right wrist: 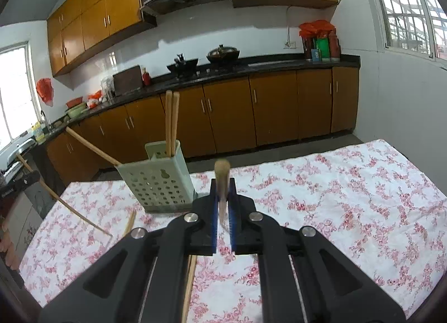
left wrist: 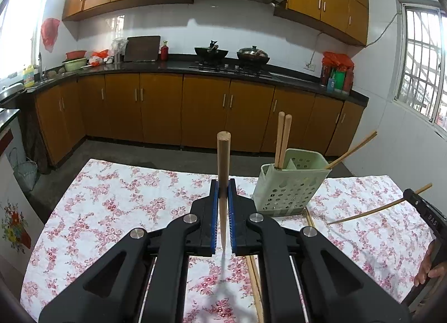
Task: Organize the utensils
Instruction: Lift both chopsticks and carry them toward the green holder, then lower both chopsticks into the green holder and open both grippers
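Both wrist views, ordered from each gripper outward, with places given relative to the green perforated utensil holder (left wrist: 290, 183).

Nearest, left wrist view: the left gripper (left wrist: 223, 205) has its jaws drawn in narrow on one wooden chopstick (left wrist: 223, 172). The stick stands nearly upright between the blue pads, blunt end up, point down and clear of the floral tablecloth (left wrist: 117, 211). From this gripper the holder lies ahead and to the right, near but apart.

Nearest, right wrist view: the right gripper (right wrist: 223, 202) is likewise closed narrow on a second chopstick (right wrist: 222, 180), blurred, long axis also near upright. Here the holder (right wrist: 156, 177) lies ahead and to the left.

On the cloth, on the near side of the holder, further loose chopsticks (left wrist: 254, 283) lie flat.

Farther: the holder stands upright between the two grippers. A pair of chopsticks (left wrist: 282, 141) stands in its back compartment; another chopstick (left wrist: 352, 152) leans out over its rim on the right gripper's side.

Judgement: both held sticks already match the holder's vertical opening, so the coming move is chiefly a sideways carry inward and a lowering. Which hand is nearer cannot be told.
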`<state>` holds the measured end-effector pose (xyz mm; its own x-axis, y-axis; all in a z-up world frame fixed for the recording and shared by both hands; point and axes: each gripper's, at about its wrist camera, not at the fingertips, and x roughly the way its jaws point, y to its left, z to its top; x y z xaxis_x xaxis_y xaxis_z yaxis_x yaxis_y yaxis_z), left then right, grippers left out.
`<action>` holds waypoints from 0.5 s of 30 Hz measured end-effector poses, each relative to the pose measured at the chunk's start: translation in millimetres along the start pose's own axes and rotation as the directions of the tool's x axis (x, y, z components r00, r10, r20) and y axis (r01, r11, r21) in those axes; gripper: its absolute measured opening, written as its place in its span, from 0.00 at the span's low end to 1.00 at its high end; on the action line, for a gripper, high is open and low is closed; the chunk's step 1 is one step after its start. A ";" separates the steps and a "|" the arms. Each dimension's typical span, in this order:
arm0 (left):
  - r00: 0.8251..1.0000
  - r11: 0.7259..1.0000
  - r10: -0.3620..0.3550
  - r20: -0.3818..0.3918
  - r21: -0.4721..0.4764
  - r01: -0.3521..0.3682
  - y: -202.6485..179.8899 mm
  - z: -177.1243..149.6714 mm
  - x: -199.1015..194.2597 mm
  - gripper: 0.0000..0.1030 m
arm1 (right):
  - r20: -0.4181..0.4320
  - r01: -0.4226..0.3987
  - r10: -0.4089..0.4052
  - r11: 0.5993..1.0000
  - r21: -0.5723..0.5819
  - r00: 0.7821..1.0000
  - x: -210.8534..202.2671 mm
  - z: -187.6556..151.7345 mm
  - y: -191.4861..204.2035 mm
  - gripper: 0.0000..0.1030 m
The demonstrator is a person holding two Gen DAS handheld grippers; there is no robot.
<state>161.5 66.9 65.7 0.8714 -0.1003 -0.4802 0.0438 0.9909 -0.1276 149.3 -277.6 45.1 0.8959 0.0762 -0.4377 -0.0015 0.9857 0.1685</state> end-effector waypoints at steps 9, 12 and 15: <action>0.985 0.994 -0.109 0.135 0.004 0.109 -28.8 41.8 -35.6 0.07 | 0.140 -0.205 0.203 0.979 -0.005 0.969 -55.0 61.2 21.2 0.08; 0.966 0.993 -0.114 0.231 0.014 0.114 -46.7 66.2 -45.2 0.07 | 0.193 -0.216 0.218 0.976 -0.033 0.957 -57.5 86.3 36.9 0.08; 0.942 0.993 -0.115 0.315 0.017 0.116 -63.2 88.8 -44.7 0.07 | 0.160 -0.207 0.211 0.978 -0.038 0.964 -35.4 102.4 48.6 0.08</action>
<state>163.1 16.7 172.3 0.9699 -0.1803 -0.1639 0.1528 0.9740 -0.1673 163.1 -247.8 159.2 0.9347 0.2572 -0.2453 -0.2040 0.9534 0.2223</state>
